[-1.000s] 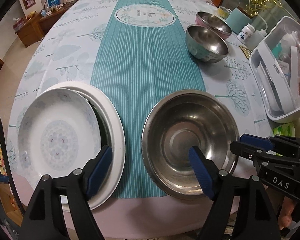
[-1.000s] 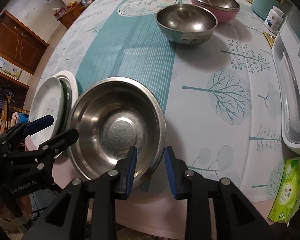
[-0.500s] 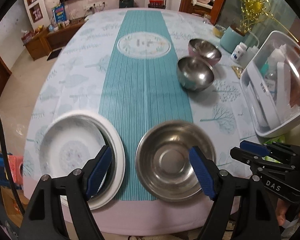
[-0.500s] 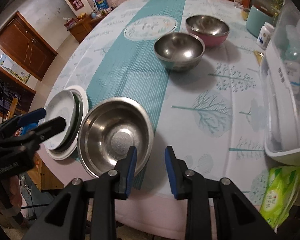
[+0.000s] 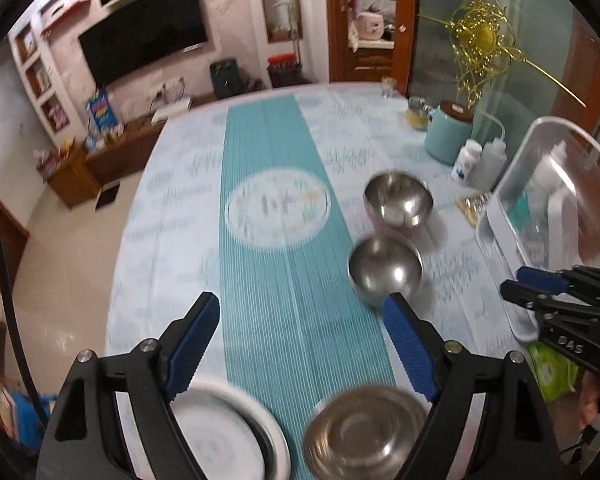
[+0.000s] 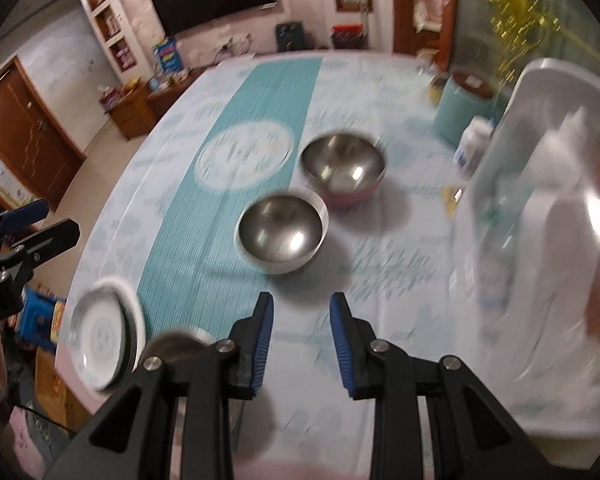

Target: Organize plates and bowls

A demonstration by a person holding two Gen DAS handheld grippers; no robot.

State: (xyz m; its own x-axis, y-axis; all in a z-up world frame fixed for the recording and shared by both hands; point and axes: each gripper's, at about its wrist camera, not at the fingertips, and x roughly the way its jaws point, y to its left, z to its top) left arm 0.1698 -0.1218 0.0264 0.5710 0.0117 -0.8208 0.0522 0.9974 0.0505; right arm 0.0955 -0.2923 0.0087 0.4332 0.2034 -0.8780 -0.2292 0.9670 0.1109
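We hold both tongs above the near edge of the round surface (image 5: 172, 216) with its pale leaf-print cloth and teal striped runner, and neither pair carries anything. The left tongs (image 5: 300, 344) have their blue pads spread wide and the jaws are opening further, with only air between them; the right tongs (image 6: 302, 344) stand with a narrow gap between the pads, likewise on nothing. Below the left tongs, at the near edge, the white patterned ceramic plates (image 5: 220, 436) lie stacked, and just beside them on the runner's other side sits the large shallow stainless-steel bowl (image 5: 364, 432). Farther out, right of the runner, the small steel bowl with the pale outside (image 6: 282, 232) stands close in front of the steel bowl with the pink outside (image 6: 342, 168), near each other but whether touching we cannot tell. A clear plastic storage box (image 5: 556, 216) fills the right side. We judge the plates already gathered and the step in hand to be the turn toward the far bowls. Next, we would reach out over the runner, bring one pair down on the nearer small bowl's rim, close on it, and nest it with another bowl.
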